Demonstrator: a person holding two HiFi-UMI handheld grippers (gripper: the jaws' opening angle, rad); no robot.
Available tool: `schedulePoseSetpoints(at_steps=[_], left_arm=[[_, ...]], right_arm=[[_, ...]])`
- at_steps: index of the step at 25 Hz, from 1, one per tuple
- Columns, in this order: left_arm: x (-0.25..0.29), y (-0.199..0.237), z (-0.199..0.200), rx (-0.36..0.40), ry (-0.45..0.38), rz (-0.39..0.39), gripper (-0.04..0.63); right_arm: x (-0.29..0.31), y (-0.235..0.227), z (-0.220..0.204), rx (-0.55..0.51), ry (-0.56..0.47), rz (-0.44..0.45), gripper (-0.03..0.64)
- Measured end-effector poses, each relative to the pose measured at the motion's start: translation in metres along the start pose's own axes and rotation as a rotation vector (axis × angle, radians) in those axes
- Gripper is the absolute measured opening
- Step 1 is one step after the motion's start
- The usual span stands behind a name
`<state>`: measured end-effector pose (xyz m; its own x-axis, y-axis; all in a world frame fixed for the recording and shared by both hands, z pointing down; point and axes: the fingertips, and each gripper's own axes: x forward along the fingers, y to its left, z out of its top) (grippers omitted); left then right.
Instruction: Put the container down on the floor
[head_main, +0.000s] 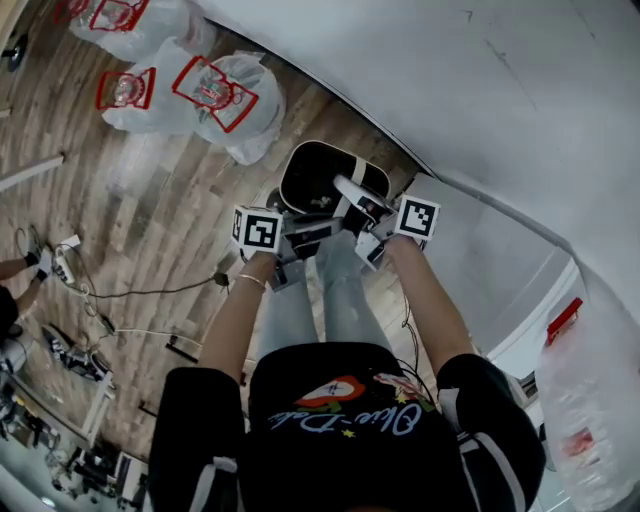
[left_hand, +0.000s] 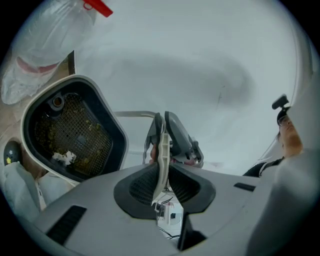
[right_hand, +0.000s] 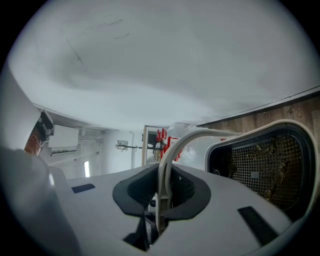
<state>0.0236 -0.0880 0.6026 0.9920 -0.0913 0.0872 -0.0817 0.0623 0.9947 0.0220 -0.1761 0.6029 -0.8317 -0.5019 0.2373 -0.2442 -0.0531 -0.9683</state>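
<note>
The container (head_main: 318, 172) is a black bin with a white rim, held above the wooden floor in front of the person's legs. Inside it, a mesh basket (left_hand: 75, 131) holds crumbs and a scrap of paper. My left gripper (head_main: 316, 229) is shut on the bin's thin white handle (left_hand: 161, 155). My right gripper (head_main: 354, 202) is shut on the same white handle (right_hand: 164, 170), right beside the left one. The bin's open top (right_hand: 267, 162) faces the right gripper view. The left gripper view shows the right gripper (left_hand: 181, 142) close behind the handle.
Several clear plastic bags with red print (head_main: 195, 85) lie on the wooden floor (head_main: 150, 200) beyond the bin. A white wall (head_main: 480, 90) runs along the right. Cables (head_main: 120, 295) and equipment (head_main: 70, 360) lie at the left. Another clear bag (head_main: 595, 400) stands at the right.
</note>
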Motion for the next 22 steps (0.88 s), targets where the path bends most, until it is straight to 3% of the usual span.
schedulePoseSetpoints(at_steps=[7, 22], left_arm=[[0.015, 0.061, 0.008, -0.01, 0.001, 0.001, 0.064], [0.017, 0.155, 0.029, -0.043, -0.043, 0.035, 0.064]], right_arm=[[0.011, -0.065, 0.004, -0.004, -0.007, -0.034, 0.037], [0.052, -0.158, 0.003, -0.011, 0.053, -0.123, 0.037]])
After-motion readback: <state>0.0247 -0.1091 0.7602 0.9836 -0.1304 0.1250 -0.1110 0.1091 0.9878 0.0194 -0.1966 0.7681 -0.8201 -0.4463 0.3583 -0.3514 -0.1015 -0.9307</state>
